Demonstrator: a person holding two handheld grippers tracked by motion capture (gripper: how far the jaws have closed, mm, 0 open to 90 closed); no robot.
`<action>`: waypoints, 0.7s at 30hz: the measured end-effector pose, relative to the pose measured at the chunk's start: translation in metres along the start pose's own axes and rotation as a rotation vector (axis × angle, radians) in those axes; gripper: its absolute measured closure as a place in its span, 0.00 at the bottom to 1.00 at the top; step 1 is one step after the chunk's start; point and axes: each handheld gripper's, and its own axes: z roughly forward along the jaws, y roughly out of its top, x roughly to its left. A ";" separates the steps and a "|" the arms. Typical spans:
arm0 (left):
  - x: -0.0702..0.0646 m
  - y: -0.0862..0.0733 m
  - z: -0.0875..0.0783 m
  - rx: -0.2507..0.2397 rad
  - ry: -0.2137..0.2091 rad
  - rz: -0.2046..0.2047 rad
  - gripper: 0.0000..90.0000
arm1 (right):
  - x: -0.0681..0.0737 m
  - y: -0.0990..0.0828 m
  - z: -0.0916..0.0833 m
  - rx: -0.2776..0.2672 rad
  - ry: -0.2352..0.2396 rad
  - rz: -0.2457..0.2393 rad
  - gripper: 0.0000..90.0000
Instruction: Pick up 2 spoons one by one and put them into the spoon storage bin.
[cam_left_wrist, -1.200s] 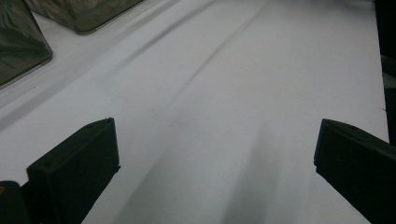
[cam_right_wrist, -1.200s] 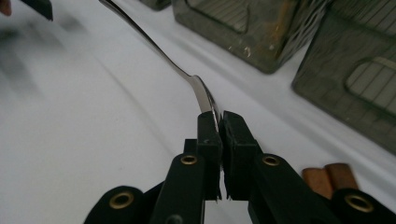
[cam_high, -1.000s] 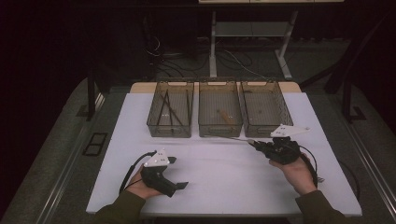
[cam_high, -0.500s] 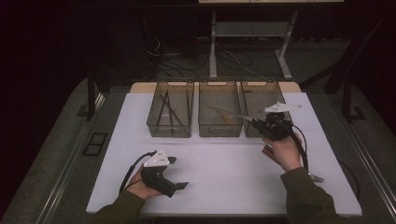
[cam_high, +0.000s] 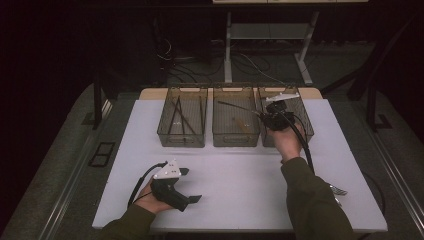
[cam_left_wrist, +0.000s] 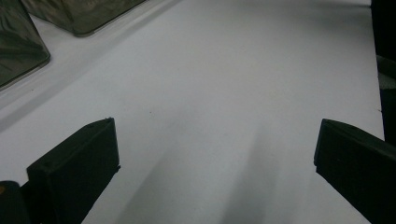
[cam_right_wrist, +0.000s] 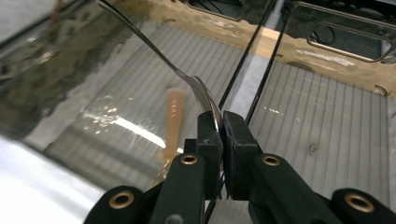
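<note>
Right gripper (cam_high: 265, 119), upper right of centre in the high view, clamps a metal spoon (cam_right_wrist: 187, 79) over the middle bin (cam_high: 235, 125). Left gripper (cam_high: 187, 185), lower left, rests on the white table (cam_high: 240, 175), jaws wide apart.

A white table (cam_high: 240, 165) carries three clear bins (cam_high: 236, 125) and a fork (cam_high: 338, 190).

Fork (cam_high: 338, 190), sticks (cam_high: 181, 116) in left bin (cam_high: 182, 141)
</note>
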 end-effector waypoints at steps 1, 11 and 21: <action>0.000 0.000 0.000 0.000 -0.001 -0.001 0.00 | 0.000 0.001 0.003 0.001 0.002 0.005 0.96; 0.000 0.000 0.000 -0.001 -0.004 0.000 0.00 | 0.008 0.003 0.018 0.029 -0.011 -0.013 0.95; 0.000 0.000 0.000 0.000 -0.003 0.001 0.00 | 0.010 0.003 0.015 0.011 0.042 -0.024 0.70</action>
